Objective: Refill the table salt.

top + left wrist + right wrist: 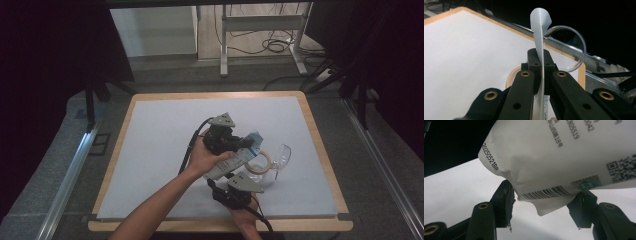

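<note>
High view: left gripper (239, 145) is pinching the white pouch (235, 160) edge; right gripper (239, 176) is clasping its near end, above the table (150, 150).

Left forearm enters from the bottom edge in the high view, angled up and to the right, bare to the elbow. Left hand (205, 159) wraps the body of the left hand-held gripper (248, 145), grey three-cornered plate on top, cable looping off behind. In the left gripper view its jaws are pressed together, pinching a thin pouch (539, 37) edge-on.

Right hand (245, 215) sits low near the bottom edge, gripping the right hand-held gripper (235, 172) from below, nose pointing up the frame. In the right gripper view its jaws stand partly apart, each tip against the pouch's lower end.
</note>
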